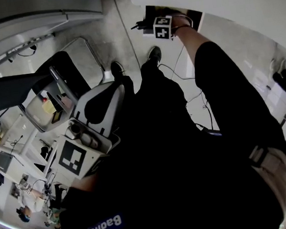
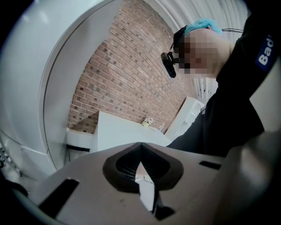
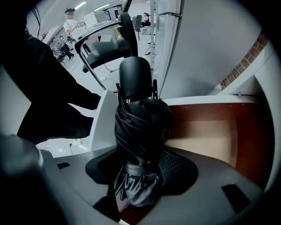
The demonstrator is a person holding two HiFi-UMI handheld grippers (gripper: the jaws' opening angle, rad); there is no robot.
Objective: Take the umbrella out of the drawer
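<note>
A folded black umbrella [image 3: 141, 121] is grasped between the wide-set jaws of the right hand-held gripper [image 3: 142, 145], which is pointed straight down at an open drawer [image 3: 206, 140]. The drawer's brown inside is seen to the umbrella's right. The umbrella's rounded handle end lies on the far side, toward an office chair [image 3: 103, 46]. Whether the umbrella rests on the drawer floor cannot be told. The left hand-held gripper [image 2: 140, 147] is held near the person's body, its jaws clenched together on nothing, with a brick wall [image 2: 127, 74] beyond.
</note>
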